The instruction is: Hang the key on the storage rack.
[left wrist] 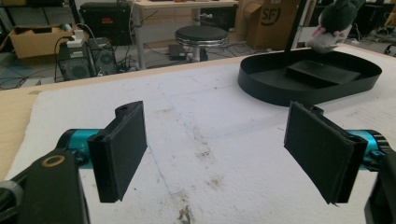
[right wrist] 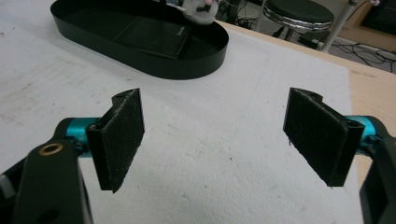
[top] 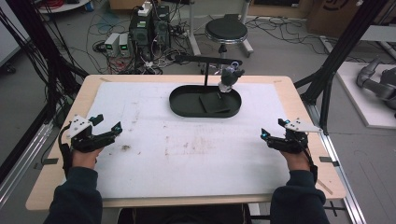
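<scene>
Cables and a stool behind the worktop (top: 56, 186), white mat on top. Black oval tray (top: 183, 108) sits near the far edge with a small plush toy (top: 229, 77) over it. Left gripper (top: 106, 125) by the left edge, right gripper (top: 274, 130) by the right edge, both spread wide, holding nothing

Light wooden table (top: 299, 100) topped with a stained white foam mat (top: 154, 154), standing on a grey floor (top: 280, 51) strewn with black cables (top: 275, 25). Behind the table: a round black-cushioned stool with a chrome rim (top: 226, 31), two dark computer towers (top: 150, 28) with small grey power units (top: 117, 44) beside them, brown cardboard boxes (left wrist: 261, 18). Black metal frame posts (top: 345, 44) at the right; a white platform (top: 369, 100) beyond them.
</scene>
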Available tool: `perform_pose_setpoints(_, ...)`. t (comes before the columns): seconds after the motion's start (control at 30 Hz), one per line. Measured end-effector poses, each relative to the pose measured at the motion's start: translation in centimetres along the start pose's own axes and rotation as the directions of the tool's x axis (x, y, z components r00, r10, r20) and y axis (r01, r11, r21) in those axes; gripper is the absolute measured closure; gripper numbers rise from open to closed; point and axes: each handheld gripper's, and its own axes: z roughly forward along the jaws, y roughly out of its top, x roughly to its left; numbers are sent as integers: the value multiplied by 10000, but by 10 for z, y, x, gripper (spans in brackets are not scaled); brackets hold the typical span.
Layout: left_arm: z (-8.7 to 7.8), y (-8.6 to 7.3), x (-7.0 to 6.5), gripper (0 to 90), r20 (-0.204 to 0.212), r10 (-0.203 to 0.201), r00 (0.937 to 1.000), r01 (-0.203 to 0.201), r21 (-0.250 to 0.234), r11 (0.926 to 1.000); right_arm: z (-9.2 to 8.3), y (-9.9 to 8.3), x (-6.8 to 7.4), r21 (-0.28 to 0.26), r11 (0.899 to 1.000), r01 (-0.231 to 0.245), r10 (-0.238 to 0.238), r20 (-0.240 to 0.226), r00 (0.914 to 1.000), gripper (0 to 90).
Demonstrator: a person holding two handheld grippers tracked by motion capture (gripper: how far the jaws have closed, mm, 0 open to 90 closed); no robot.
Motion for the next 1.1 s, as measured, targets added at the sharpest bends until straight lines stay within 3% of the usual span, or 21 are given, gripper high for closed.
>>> perform_pose_setpoints(1.1, 1, -1, 0, 210, 36, 43, 10000, -44, 73, 10000, 3, -3, 0, 189, 9998, 80, -80, 40, 10000, 209)
